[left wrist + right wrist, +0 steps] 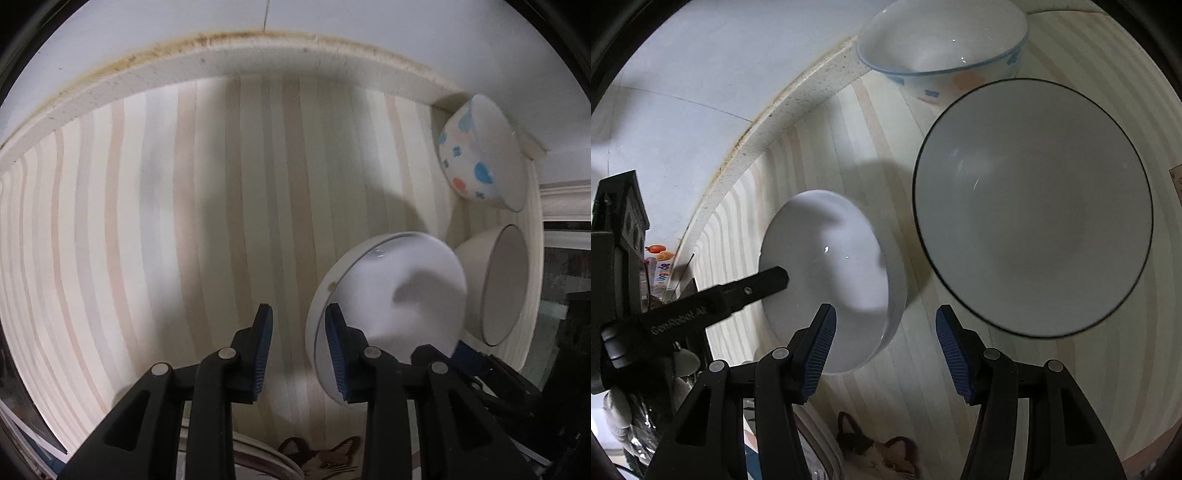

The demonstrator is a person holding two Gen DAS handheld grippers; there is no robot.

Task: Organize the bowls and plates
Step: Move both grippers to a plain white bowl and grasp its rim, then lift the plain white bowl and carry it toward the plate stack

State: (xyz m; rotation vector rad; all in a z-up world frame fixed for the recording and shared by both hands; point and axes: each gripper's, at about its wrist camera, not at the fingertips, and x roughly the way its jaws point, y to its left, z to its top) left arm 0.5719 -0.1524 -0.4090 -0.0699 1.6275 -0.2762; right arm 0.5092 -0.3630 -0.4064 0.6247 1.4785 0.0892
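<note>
Narrowly parted at the left claw [298, 332], astride the rim of the white bowl [399, 288]; gripping or not, impossible to tell. Half-wide and empty at the right claw [884, 325], above the striped desk [905, 387], between white bowl and dark-rimmed bowl [1034, 206].

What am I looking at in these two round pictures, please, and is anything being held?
A person holds two clamp tools, each with a fisheye camera looking along its blue-padded fingers. One picture is from the left gripper, the other from the right gripper. On the striped mat are a white bowl with blue and orange spots, a cream dark-rimmed bowl and a plain white bowl. The left gripper straddles the plain bowl's rim; whether it pinches is unclear. The right gripper is open, empty.
</note>
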